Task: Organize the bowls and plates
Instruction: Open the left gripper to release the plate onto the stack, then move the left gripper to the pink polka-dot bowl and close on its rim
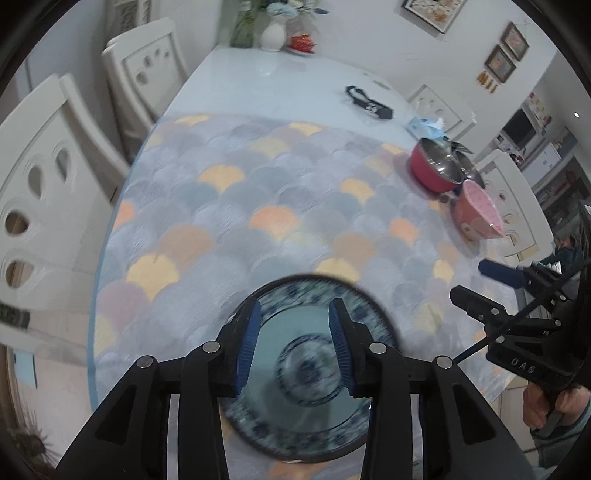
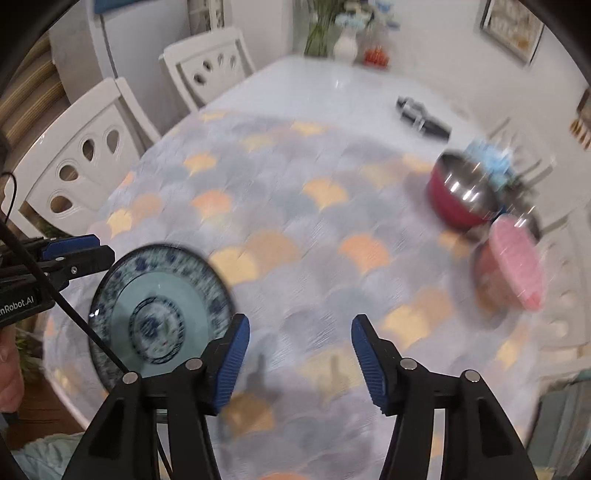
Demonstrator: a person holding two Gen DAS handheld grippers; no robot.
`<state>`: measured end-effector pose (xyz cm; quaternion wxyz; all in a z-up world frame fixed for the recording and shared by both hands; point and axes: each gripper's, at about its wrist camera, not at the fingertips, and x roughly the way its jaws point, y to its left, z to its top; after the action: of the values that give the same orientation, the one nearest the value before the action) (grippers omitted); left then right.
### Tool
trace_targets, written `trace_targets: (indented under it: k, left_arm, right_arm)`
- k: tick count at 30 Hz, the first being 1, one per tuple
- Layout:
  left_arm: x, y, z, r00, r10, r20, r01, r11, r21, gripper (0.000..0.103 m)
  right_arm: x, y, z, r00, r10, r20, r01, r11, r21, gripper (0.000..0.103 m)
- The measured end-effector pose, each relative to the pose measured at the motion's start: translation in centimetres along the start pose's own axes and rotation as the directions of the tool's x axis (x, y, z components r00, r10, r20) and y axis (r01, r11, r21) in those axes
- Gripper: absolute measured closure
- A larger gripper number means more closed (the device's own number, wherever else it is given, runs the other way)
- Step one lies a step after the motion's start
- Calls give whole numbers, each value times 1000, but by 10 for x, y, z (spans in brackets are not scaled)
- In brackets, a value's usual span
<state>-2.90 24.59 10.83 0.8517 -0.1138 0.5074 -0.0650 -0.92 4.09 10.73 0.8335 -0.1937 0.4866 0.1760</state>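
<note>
A blue-patterned plate [image 1: 295,417] lies on the scale-patterned tablecloth [image 1: 258,206] near the front edge. My left gripper [image 1: 295,317] is open, its blue pads above the plate, apart from it. The plate also shows in the right wrist view [image 2: 162,306], with the left gripper [image 2: 88,251] beside its far left rim. My right gripper [image 2: 300,328] is open and empty over bare cloth, right of the plate. A red bowl with steel inside [image 1: 437,166] [image 2: 461,195] and a pink bowl [image 1: 478,216] [image 2: 511,269] stand at the right.
White chairs [image 1: 55,177] [image 2: 81,155] line the table's left side, and another stands at the right [image 1: 517,206]. A black object [image 1: 369,103] and a blue tissue pack [image 1: 426,125] lie further back. A vase with flowers [image 1: 273,33] stands at the far end.
</note>
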Motion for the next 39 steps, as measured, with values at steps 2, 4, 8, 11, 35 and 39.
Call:
trace_targets:
  k: [2,4,8,11,35,39]
  left_arm:
    - [-1,-14,9,1000,-13,15,13,1000,5,65]
    - [-2,-29,18,999,-21,30,21,1000,6,59]
    - [1,-63,32,998,-51,38,49,998,32,50]
    - [7,-93,43,998,-58,39,56,996,70,49]
    - [129,-279,109,980,-190,-56,193,979,60,51]
    - [152,-284,107,984,-165,-70,168,985,35,53]
  right_arm:
    - [-4,-5,2,998,-56,24,57,998,-37,41]
    - [-8,-14,1,997,-74,38,77,995,-68,39]
    - [-15,-37,-7,994,-94,59,99,992,-82,38]
    - [-20,-63,-16,993,-93,71,97,994,-58,37]
    - [37,-348,-69,953,292,76,-281,767,576,35]
    - [60,-358,-60,948,310,71,-289,747,599,35]
